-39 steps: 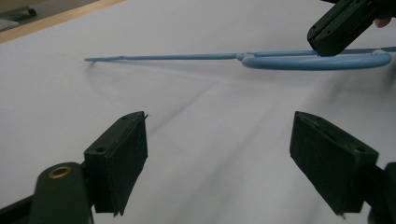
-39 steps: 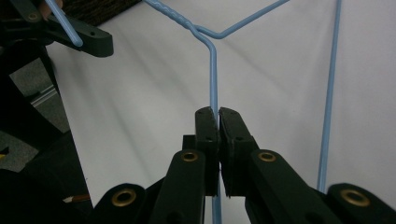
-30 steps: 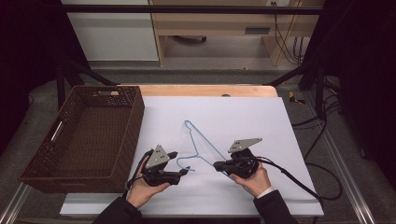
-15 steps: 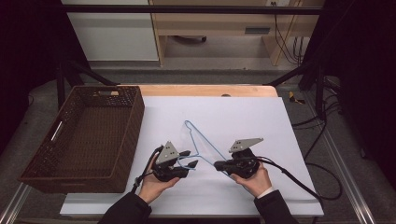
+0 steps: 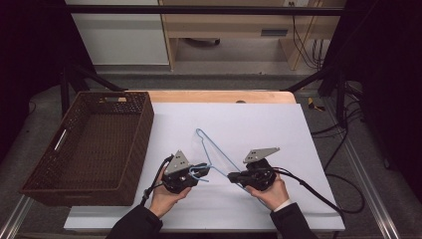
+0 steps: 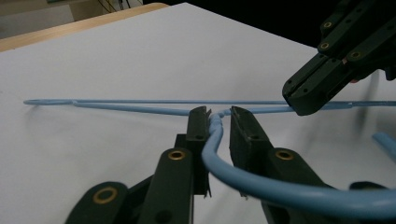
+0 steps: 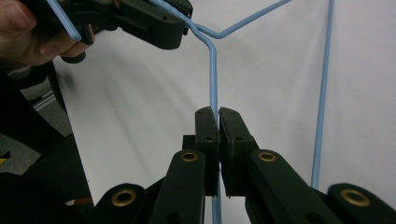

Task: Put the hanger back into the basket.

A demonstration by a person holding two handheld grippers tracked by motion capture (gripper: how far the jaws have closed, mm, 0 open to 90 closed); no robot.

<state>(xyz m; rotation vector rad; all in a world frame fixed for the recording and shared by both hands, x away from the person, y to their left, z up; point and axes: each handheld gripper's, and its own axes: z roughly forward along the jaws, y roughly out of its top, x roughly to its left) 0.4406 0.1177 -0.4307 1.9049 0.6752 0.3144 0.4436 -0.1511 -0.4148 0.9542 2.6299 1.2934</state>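
A light-blue wire hanger [image 5: 217, 148] lies flat on the white table top [image 5: 259, 119]. My left gripper [image 5: 199, 172] is at the hanger's neck. Its jaws have just been closing, and in the left gripper view [image 6: 218, 112] the twisted neck [image 6: 215, 128] stands between the pads, pinched. My right gripper [image 5: 231, 175] is shut on a straight arm of the hanger; in the right gripper view [image 7: 214, 112] the wire [image 7: 213, 70] runs out from between its pressed jaws. Each gripper also appears in the other's view: the right gripper [image 6: 303, 100], the left gripper [image 7: 173, 32].
A dark brown wicker basket [image 5: 144, 124] stands at the table's left side, close to my left hand. Black cables [image 5: 318, 191] trail off the right gripper over the table's right edge. A wooden strip [image 5: 219, 96] borders the far edge.
My left gripper has moved right to the hanger's neck and its jaws have closed around it. The right gripper has kept its grip and place.
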